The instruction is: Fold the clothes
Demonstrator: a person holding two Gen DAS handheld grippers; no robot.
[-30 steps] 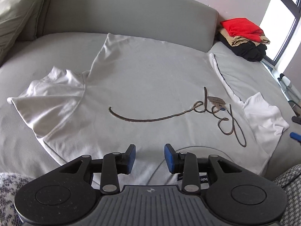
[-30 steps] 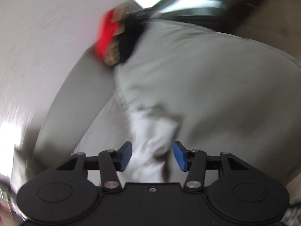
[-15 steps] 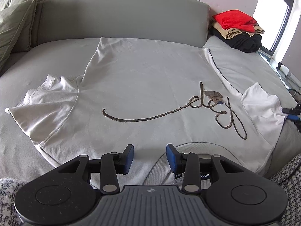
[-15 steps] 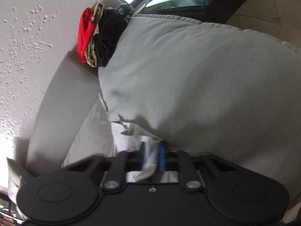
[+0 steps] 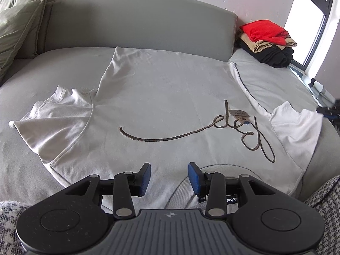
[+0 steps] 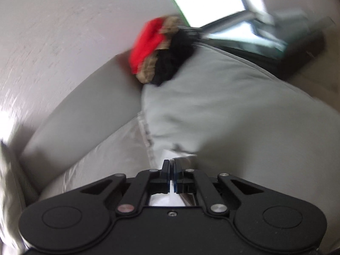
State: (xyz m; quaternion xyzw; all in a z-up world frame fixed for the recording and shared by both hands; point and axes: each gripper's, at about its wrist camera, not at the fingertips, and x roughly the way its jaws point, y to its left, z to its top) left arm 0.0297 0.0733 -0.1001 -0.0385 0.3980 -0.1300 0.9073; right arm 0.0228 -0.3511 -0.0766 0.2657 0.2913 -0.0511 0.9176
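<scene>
A white T-shirt (image 5: pixel 161 97) with a dark script across the chest lies spread flat on a grey sofa seat (image 5: pixel 53 68), collar toward me. My left gripper (image 5: pixel 169 177) hovers open just above the collar (image 5: pixel 212 167), nothing between its blue pads. In the left wrist view the right gripper (image 5: pixel 328 112) shows at the far right edge, at the tip of the shirt's right sleeve (image 5: pixel 297 123). In the blurred right wrist view my right gripper (image 6: pixel 171 166) is shut on white sleeve cloth (image 6: pixel 170 155) at the cushion's edge.
A stack of folded clothes (image 5: pixel 268 40), red on top, then tan and black, sits at the back right by the window (image 5: pixel 308 27). Green cushions (image 5: pixel 17 25) lean at the back left. The sofa backrest (image 5: pixel 138 21) runs behind the shirt. Checked fabric (image 5: pixel 325 193) borders the near corners.
The right gripper went from open to shut on the right sleeve and now swings, blurring its view. The left gripper stayed open and drew slightly nearer the collar.
</scene>
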